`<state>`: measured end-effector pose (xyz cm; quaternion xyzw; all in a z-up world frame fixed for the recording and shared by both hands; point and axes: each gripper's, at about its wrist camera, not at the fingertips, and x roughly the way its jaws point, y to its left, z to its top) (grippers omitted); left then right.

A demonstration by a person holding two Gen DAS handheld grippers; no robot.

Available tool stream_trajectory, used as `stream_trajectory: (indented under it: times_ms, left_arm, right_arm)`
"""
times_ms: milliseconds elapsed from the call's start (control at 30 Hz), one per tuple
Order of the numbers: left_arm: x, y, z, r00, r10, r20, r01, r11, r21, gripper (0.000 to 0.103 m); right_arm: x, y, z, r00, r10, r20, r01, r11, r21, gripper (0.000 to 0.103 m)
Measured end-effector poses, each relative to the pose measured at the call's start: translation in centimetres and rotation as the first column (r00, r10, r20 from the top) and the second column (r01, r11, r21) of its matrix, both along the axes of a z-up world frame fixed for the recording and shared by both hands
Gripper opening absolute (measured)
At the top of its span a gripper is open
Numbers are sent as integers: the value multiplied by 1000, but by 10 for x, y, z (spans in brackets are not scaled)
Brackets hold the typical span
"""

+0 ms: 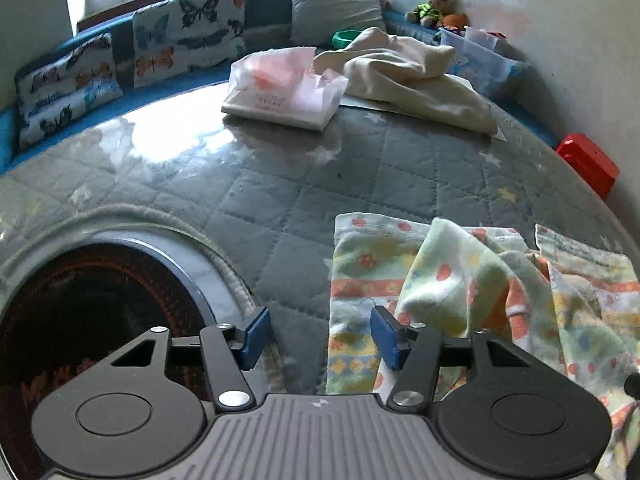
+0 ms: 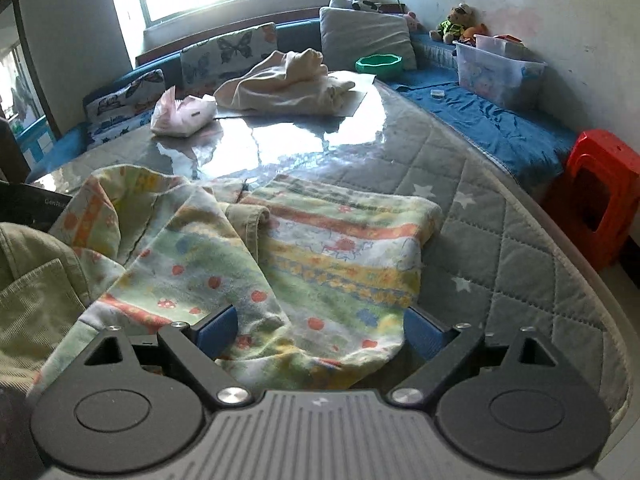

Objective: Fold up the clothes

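**Nearest the table edge: one patterned garment, two open tools**

1. Left gripper (image 1: pixel 318 338). Blue pads spread wide, nothing between them. Its right pad rests at the left border of the patterned cloth; its left pad hangs over bare quilt. Judged placement: lined up on the cloth's edge, where a fold would need a hold.

2. Right gripper (image 2: pixel 320 334). Pads spread wide, straddling the near hem of the same cloth, which bulges up between them without being pinched. Judged placement: ready to close on that hem.

3. Patterned garment (image 2: pixel 320 248). Soft, pastel, with orange stripes and red dots. Lies at the near side of the table, partly flat on its right, rumpled and heaped on its left, with a ridge standing up along its middle. Not a tidy folded shape; whether it is half-folded or merely dropped cannot be settled.

4. Olive corduroy garment (image 2: pixel 36 284). Crumpled at the left, its collar tucked under the patterned piece.

5. Quilted table cover (image 1: pixel 280 216). Grey, star-printed, under a glossy sheet that reflects the window; gives a smooth folding surface.

6. Tissue pack (image 1: pixel 284 88). Pink and white, mid-table, well apart from the work.

7. Cream garment (image 1: pixel 404 72). Bunched at the far side, just beside the pack.

8. Green bowl (image 2: pixel 379 65), clear storage bin (image 2: pixel 496 70) and red stool (image 2: pixel 600 196). Set off the table, beyond the working area.
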<state>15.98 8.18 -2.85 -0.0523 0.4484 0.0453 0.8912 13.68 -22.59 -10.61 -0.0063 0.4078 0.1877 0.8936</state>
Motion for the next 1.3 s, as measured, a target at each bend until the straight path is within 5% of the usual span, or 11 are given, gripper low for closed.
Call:
stream_trajectory:
  times_ms: [133,167,200,467,767,833,900,1300]
  left_arm:
    - [-3,6,1,1000,-3,16,3,1000,4,42]
    - [-5,9,1,1000,-11,24,11,1000,1,30]
    - [-6,12,2,999,-33,37,34,999,-24,3]
    - [-12,7,1,997,-50,60,51,999,-13,3]
    - [-10,3,-2,994,-61,86,61,998,-5,29]
    - [-9,0,-2,992,-85,90,85,996,9,27]
    - [-8,-3,-3,989,-112,93,111,994,17,8]
    - [-34,59,7,993,35,113,-46,994,97,2]
  right_arm:
    - [1,3,-4,1000,3,-10,-3,1000,-6,92]
    - [1,4,-4,1000,5,-12,-5,1000,-7,92]
    - [1,6,-5,1000,13,-11,-13,1000,-7,92]
    - [-1,20,-6,999,35,-2,-35,998,-45,93]
    - [-1,24,-6,999,41,0,-41,997,-71,94]
    - [0,25,-6,999,44,-1,-44,996,-71,94]
    - [0,27,-6,999,49,-2,-49,996,-71,94]
    - [15,108,-5,972,234,12,-232,968,-90,94]
